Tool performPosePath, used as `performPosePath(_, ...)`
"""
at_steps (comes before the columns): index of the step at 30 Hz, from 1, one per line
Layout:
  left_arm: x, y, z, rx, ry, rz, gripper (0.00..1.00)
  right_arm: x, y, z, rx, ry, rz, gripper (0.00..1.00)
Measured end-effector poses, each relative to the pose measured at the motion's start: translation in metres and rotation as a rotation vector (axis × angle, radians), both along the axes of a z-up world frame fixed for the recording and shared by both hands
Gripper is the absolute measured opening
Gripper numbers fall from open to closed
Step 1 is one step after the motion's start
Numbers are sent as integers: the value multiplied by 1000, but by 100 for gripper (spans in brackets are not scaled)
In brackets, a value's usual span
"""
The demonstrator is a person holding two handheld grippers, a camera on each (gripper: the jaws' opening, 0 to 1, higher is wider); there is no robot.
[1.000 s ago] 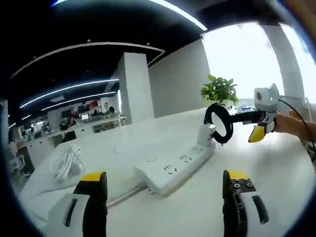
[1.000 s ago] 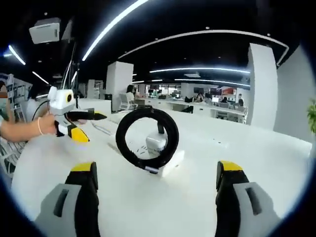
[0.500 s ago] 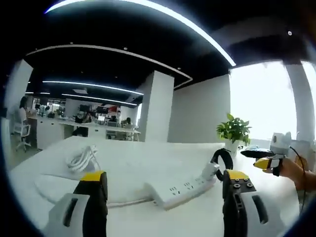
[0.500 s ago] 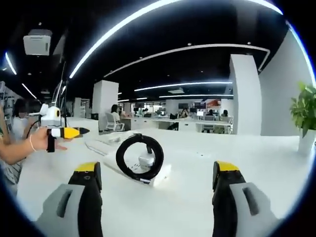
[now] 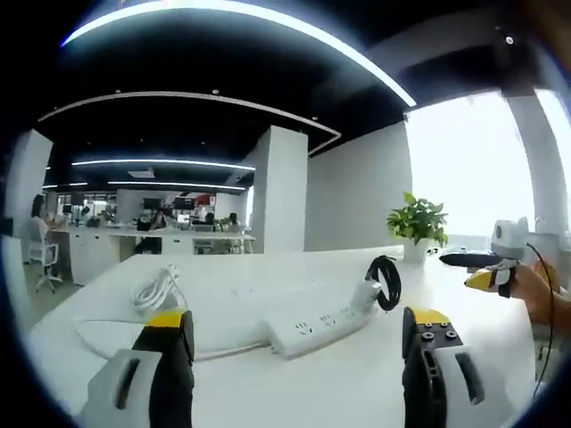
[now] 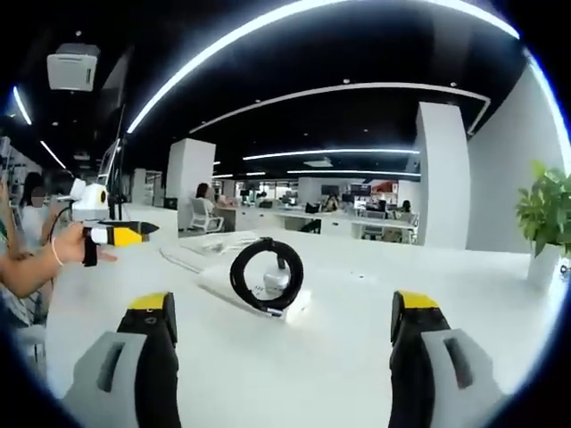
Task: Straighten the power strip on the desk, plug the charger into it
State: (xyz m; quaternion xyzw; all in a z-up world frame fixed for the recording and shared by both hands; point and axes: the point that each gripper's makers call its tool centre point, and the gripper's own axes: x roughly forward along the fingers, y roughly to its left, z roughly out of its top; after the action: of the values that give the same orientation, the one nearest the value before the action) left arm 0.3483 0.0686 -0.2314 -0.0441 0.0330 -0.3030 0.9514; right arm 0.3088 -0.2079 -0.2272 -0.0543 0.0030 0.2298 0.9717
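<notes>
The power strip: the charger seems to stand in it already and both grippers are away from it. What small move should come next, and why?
Probably none on the plug: the charger stands at the end of the power strip, its black cable coil beside it. Both grippers, left and right, are open and apart from it. I would bring the left gripper closer, to check that the strip lies straight.

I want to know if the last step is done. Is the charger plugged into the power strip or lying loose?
Plugged in, apparently: the charger stands upright on the end of the power strip, its black cable coiled beside it.
</notes>
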Motion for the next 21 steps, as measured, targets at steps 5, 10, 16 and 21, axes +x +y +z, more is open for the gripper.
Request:
performPosePath(5,-16,2,2,43,-4,1,99,-9,-5,-2,-5,11,-20,100)
performPosePath(10,-29,5,-2,93,4,3,99,-20,-4,-15,-60,76,-20,100)
performPosePath(16,-44,12,-2,90,1,16,99,-37,0,-20,-46,106,-17,100)
performPosePath(21,-57,17,-4,121,-5,35,99,-50,1,-16,-46,83,-36,100)
